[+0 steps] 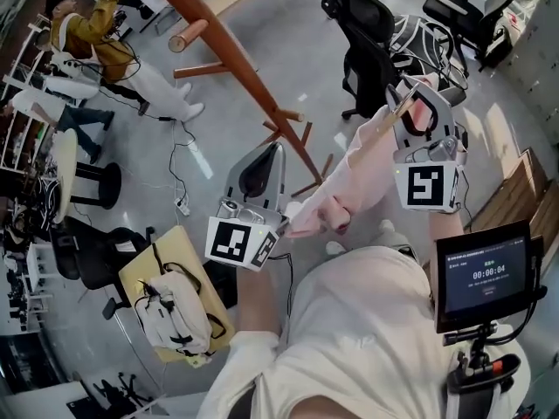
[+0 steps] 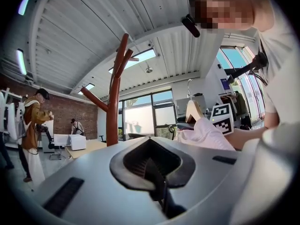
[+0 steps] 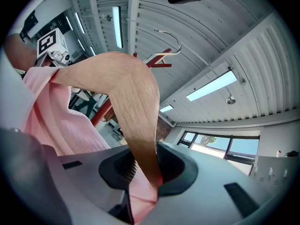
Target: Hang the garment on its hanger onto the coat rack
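Grey office floor fills the head view, with a reddish-brown wooden coat rack (image 1: 244, 68) slanting across it and black office chairs (image 1: 367, 37) beyond. The right tongs (image 1: 417, 110) hold a light wooden hanger (image 1: 384, 122); the pale pink garment (image 1: 349, 186) on it hangs down beside the left tongs (image 1: 262, 171). The left gripper view shows those tongs closed together on nothing, the rack standing ahead. The right gripper view shows the tongs clamped on the hanger's arm and pink cloth, the metal hook (image 3: 168, 39) above.

At your left a white bag (image 1: 179, 312) lies on a yellow table (image 1: 138, 275). Ahead stands a black office chair (image 1: 362, 42), and a screen (image 1: 485, 273) glows at your right.
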The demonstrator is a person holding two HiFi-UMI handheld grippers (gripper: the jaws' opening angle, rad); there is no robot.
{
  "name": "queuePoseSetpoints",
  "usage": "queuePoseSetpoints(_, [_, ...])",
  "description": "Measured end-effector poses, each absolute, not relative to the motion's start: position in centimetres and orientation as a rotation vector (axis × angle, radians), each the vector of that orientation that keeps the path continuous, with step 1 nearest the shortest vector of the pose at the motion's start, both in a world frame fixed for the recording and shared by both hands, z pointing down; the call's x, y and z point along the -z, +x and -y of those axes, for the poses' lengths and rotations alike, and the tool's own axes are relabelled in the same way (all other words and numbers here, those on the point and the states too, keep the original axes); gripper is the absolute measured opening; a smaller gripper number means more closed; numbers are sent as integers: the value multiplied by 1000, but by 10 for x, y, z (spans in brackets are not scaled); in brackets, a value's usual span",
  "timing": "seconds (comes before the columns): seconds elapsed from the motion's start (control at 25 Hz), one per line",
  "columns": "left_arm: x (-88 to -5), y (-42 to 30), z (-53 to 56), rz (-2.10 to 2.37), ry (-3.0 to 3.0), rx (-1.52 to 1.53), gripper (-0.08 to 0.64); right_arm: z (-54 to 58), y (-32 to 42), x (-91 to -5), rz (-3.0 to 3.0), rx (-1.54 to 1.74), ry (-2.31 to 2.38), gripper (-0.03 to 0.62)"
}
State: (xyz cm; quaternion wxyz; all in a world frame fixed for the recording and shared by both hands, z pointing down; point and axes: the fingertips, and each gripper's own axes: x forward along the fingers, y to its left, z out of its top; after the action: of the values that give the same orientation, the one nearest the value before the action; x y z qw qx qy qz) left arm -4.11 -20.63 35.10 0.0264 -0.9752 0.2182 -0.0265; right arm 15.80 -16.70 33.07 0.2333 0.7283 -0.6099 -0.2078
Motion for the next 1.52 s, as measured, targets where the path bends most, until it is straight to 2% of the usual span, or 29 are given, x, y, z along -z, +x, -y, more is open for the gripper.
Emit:
queuePoseSetpoints(0.2, [-344, -23, 229, -786, -3001, 71, 6, 203, 179, -323, 1760, 608, 1945, 95])
queuePoseSetpoints(0.92, [-319, -78, 214, -1072, -2822, 92, 6, 258, 139, -226, 2099, 899, 1786, 94])
queuePoseSetpoints(1.52, [-310, -113, 203, -1292, -2718, 69, 6, 326, 114, -166, 2402, 913, 1606, 92])
